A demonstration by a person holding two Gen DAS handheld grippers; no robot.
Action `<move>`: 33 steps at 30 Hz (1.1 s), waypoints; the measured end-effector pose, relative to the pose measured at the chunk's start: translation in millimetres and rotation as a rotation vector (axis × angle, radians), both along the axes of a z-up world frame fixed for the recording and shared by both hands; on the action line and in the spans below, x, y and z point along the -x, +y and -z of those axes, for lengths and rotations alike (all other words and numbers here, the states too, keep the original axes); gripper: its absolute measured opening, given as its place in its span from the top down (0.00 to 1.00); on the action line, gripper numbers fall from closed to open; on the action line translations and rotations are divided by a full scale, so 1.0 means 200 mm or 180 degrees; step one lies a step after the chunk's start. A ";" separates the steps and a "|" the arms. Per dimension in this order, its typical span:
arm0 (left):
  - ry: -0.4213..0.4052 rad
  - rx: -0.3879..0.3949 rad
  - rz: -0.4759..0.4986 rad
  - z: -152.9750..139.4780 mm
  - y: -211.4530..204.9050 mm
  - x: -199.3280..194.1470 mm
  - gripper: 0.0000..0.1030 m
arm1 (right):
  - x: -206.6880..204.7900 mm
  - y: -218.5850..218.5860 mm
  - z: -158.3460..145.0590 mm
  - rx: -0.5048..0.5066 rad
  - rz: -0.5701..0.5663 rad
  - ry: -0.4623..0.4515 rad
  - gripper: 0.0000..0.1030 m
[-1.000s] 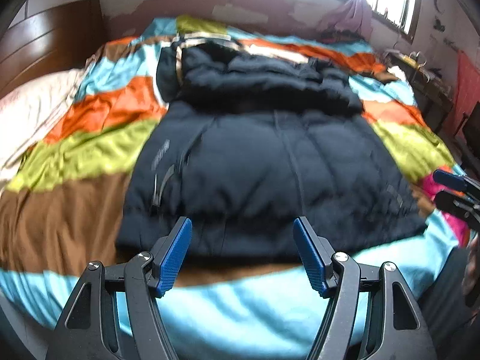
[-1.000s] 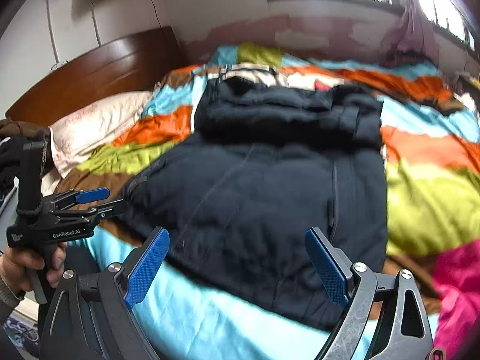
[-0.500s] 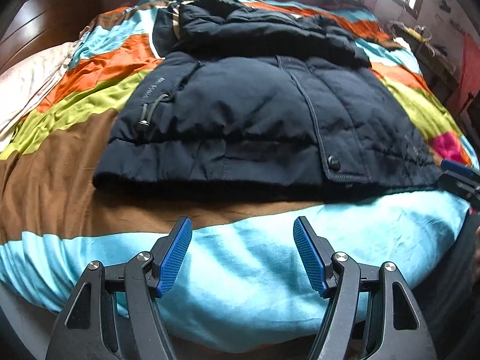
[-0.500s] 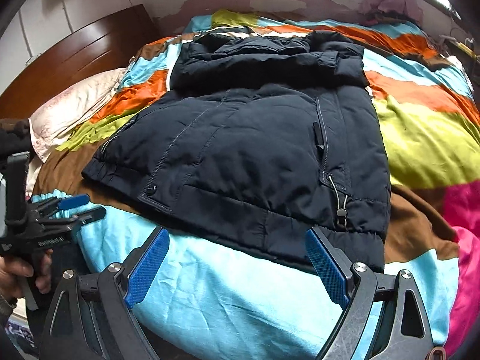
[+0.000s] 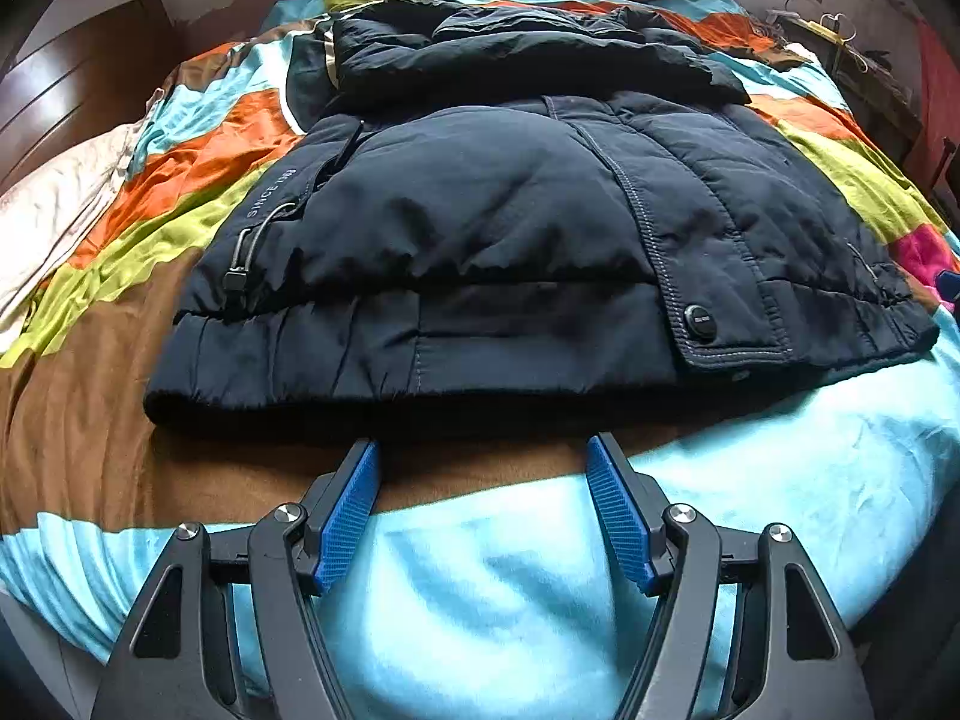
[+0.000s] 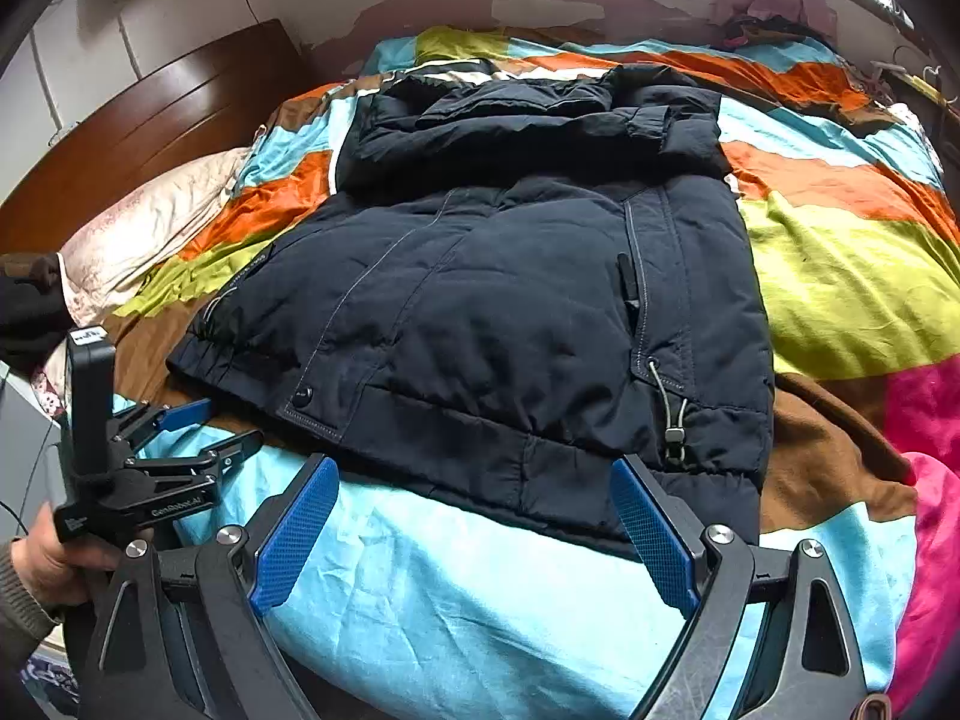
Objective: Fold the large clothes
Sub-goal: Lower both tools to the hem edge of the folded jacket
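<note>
1. A dark navy padded jacket (image 5: 480,240) lies flat on a bed under a striped quilt (image 5: 510,588), hem toward the cameras, its upper part folded over at 12 o'clock.
2. Only the right wrist view shows the wooden headboard (image 6: 156,120), a pale pillow (image 6: 150,228) at 9 o'clock, and a hand (image 6: 42,558) gripping the left tongs (image 6: 210,426) at 8 o'clock.
3. Only the left wrist view shows the "SINCE" lettering (image 5: 271,192) along the jacket's edge at 10 o'clock.
4. The left tongs (image 5: 483,444) stand partly open and empty, tips just short of the hem.
5. The right tongs (image 6: 474,465) stand wide and empty; the tips meet the hem's outline, though actual contact cannot be told.
</note>
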State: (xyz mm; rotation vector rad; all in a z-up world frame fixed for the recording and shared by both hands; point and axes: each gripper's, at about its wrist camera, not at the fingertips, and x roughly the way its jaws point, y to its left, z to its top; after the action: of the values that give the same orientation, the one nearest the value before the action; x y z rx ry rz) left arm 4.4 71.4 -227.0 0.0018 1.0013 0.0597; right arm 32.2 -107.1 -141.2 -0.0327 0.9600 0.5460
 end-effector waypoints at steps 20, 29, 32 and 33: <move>-0.0481 -0.0816 -0.0026 -0.03 -0.08 0.00 0.39 | -0.02 -0.05 -0.01 -0.0104 0.0083 0.0080 0.11; -0.0368 -0.0941 -0.0011 -0.04 -0.11 0.04 0.39 | -0.01 -0.04 -0.02 -0.0107 0.0053 0.0069 0.11; -0.0284 -0.0842 0.0006 -0.06 -0.13 0.10 0.39 | -0.02 -0.04 -0.01 -0.0124 0.0058 0.0078 0.11; -0.0323 -0.0902 0.0037 -0.07 -0.15 0.12 0.39 | -0.02 -0.04 0.00 -0.0126 0.0060 0.0089 0.11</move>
State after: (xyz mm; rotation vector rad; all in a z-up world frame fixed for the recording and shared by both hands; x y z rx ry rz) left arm -19.3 41.8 -213.2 0.2614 0.8846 0.1889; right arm 37.2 -114.9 -140.4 0.0195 0.9757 0.5492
